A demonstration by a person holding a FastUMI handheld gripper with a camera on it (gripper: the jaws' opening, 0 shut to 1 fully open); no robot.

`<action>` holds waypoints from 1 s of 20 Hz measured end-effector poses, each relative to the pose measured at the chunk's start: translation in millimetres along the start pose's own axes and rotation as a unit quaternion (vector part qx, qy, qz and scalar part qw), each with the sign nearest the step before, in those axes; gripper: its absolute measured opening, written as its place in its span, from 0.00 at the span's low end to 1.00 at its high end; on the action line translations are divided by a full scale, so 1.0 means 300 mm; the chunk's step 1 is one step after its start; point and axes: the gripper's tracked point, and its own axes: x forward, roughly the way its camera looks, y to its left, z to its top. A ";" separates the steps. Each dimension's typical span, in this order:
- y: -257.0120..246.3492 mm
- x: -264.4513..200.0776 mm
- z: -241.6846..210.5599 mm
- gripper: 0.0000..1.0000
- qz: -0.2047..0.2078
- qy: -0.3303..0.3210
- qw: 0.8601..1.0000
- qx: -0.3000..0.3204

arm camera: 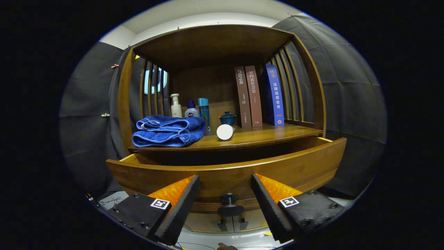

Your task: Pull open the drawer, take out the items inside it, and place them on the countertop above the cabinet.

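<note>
— Where are the tongs (225, 205) right now?

— In front of the cabinet, spread wide, holding nothing. The dark round knob (230, 205) of the drawer (225, 173) sits between the two fingers (180, 205), and neither one touches it.

— Is the drawer open?

— Yes, it is pulled out. Its curved wooden front stands just beyond the fingertips, and there is a dark gap between it and the bench (249, 137) above. I cannot tell what lies inside; the front hides it from here.

— What is on the bench?

— A folded blue towel (169, 131) at the left front edge. Behind it stand a white pump bottle (176, 106), a small blue-capped bottle (191, 109) and a tall teal bottle (204, 109), close together. A white cylinder (225, 132) lies on its side just right of the towel, its round end facing us. Behind that is a small dark blue lidded pot (227, 118).

— And the books?

— Two brown books (248, 95) lean together, upright, near the back, and a blue book (274, 95) stands just to their right, beside the slatted side of the cabinet.

— Anything lower down?

— Two small cabinet doors show under the drawer, below the knob.
</note>
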 end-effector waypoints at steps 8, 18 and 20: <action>0.009 0.161 0.012 0.99 -0.003 0.000 1.000 0.006; 0.015 0.215 0.016 0.98 -0.008 -0.002 1.000 0.009; 0.016 0.214 0.015 0.99 -0.010 -0.003 1.000 0.006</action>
